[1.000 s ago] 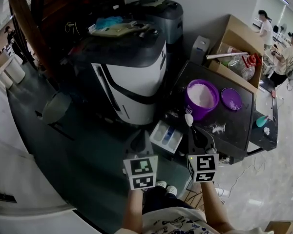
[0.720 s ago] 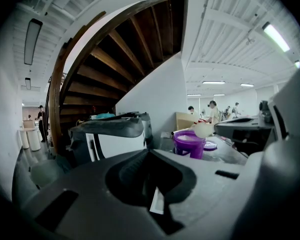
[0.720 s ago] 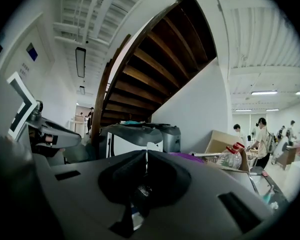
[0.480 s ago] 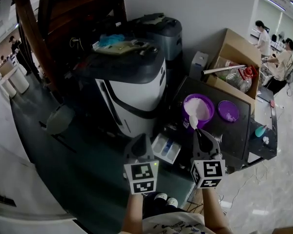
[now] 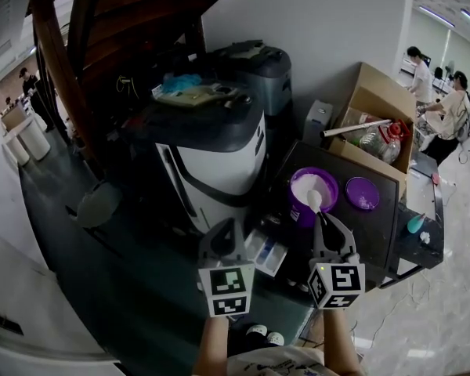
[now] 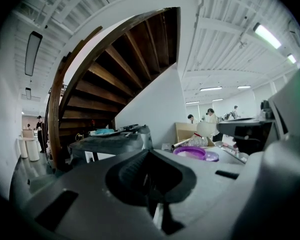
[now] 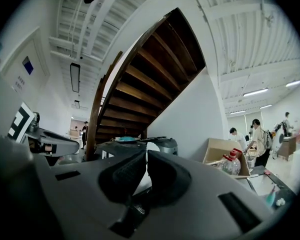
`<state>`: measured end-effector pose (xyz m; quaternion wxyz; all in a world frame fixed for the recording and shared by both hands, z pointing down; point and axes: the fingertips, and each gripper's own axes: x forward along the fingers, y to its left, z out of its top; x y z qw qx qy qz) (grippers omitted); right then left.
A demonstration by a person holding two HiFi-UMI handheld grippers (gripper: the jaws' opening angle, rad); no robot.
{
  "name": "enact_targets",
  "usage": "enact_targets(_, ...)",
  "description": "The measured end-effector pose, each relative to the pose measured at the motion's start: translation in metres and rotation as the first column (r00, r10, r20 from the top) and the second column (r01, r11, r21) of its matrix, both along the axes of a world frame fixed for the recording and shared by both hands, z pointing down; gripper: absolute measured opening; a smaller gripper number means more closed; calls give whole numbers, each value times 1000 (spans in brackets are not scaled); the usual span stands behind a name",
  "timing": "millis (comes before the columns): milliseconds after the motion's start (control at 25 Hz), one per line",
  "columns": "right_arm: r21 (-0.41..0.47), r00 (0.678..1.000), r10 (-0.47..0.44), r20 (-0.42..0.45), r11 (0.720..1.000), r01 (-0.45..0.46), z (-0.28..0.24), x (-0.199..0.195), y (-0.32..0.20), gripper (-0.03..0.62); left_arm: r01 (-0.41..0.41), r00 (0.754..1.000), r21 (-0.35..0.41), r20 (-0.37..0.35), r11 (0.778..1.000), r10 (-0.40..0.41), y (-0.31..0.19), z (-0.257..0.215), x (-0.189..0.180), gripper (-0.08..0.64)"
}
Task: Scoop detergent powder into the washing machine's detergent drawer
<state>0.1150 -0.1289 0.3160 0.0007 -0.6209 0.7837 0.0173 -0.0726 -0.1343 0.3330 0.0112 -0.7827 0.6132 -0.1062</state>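
Note:
A purple tub (image 5: 327, 182) full of white powder stands on a dark table (image 5: 380, 225), seen also as the tub (image 6: 190, 151) in the left gripper view. My right gripper (image 5: 323, 219) is shut on a white spoon (image 5: 314, 200), whose bowl sits over the tub's near part. That spoon (image 7: 143, 178) shows between the jaws in the right gripper view. The detergent drawer (image 5: 265, 251) is pulled out from the white and dark washing machine (image 5: 219, 163). Just left of the drawer, my left gripper (image 5: 225, 224) is shut and holds nothing.
A purple lid (image 5: 363, 193) lies right of the tub. A cardboard box (image 5: 372, 120) with bottles stands behind the table, and a teal item (image 5: 415, 222) lies at the table's right edge. A wooden staircase (image 5: 70, 69) rises at the left. People stand far right.
The right gripper has carried the spoon from the tub's lower left rim to over the powder. Both grippers sit higher relative to the drawer, and the head view has shifted.

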Motion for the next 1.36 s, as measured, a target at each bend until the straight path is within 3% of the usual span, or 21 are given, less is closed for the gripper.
enact_targets(1360, 9, 998, 33, 45, 999, -34, -11, 19, -14, 20, -15, 1000, 27, 1, 1000, 15, -21, -10, 14, 2)
